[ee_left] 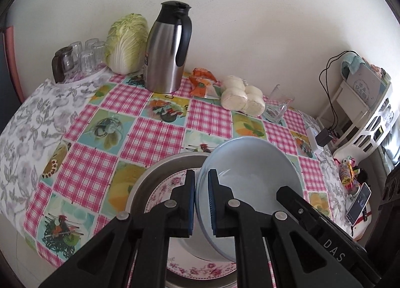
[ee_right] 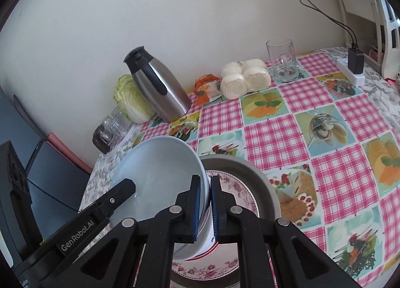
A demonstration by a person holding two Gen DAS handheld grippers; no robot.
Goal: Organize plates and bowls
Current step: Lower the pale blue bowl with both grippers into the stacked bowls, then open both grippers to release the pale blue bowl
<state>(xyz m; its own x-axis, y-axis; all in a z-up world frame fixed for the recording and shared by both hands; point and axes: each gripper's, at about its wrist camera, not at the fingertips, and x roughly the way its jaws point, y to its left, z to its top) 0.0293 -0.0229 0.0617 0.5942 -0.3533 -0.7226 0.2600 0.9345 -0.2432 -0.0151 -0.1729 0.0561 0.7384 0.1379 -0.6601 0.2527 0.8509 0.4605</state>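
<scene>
Currently both grippers are clamped on the same pale blue ceramic bowl (ee_left: 247,170), one on each side of its rim. Left gripper (ee_left: 201,203): blue pads pinching the bowl's left rim, wall between the jaws. Right gripper (ee_right: 205,209): jaws pressed onto the opposite rim, same kind of pinch.

The bowl is tilted, held above a round grey metal basin (ee_left: 140,183) that sits at the near edge of the table. Inside the basin lies a white plate with pink floral border (ee_left: 160,188). The bowl's lower edge hangs over the plate; whether it touches the plate I cannot tell.

The table is covered with a pink-checked tablecloth with food-picture squares (ee_left: 160,135).

Far side, against the wall:
- stainless steel thermos jug with black lid and handle (ee_left: 167,47), upright
- pale green napa cabbage (ee_left: 126,42) just left of the jug
- cluster of clear drinking glasses (ee_left: 85,55) on a tray at the far left
- orange-and-white snack packet (ee_left: 202,82) right of the jug
- bag of white steamed buns (ee_left: 242,95) next to the packet
- clear glass mug (ee_right: 282,60) right of the buns
- white power strip with a black adapter plugged in (ee_right: 355,67) at the far right
</scene>
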